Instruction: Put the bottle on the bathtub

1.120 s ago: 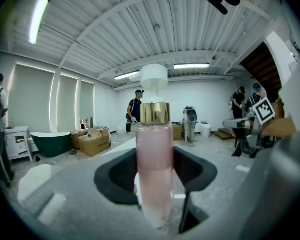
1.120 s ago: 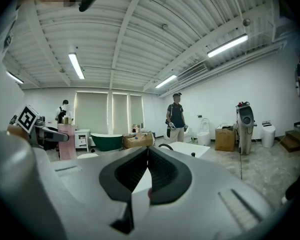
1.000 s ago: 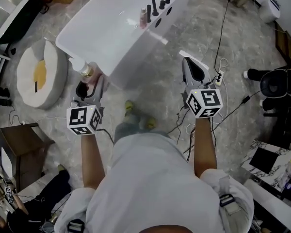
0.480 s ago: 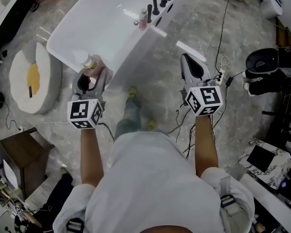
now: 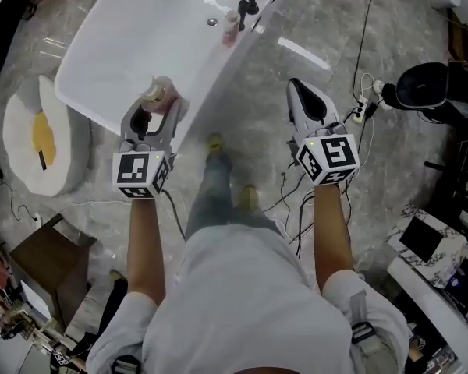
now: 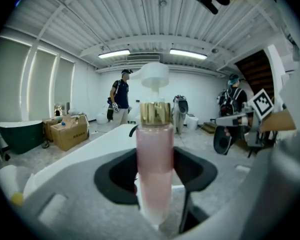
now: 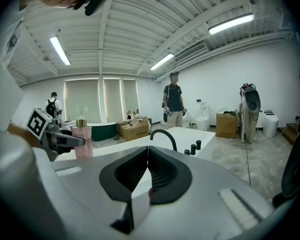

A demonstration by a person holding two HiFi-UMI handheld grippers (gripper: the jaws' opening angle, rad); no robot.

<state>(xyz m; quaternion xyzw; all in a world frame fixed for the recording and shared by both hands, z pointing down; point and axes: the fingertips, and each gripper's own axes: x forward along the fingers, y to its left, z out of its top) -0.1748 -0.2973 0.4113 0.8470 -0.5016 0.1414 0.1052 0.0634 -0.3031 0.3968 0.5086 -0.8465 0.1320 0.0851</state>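
The left hand-held gripper (image 5: 151, 109) pinches the pink bottle (image 5: 154, 95) upright by its body above the bathtub's (image 5: 125, 37) near rim, apparently ready to set it down. The right hand-held gripper (image 5: 307, 106), pressed together and empty, hangs aside.

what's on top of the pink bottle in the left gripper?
A gold collar, then a white pump head, top the pink bottle clamped in the left gripper. The bottle's base is covered by the gripper's body, so its bottom end can't be seen.
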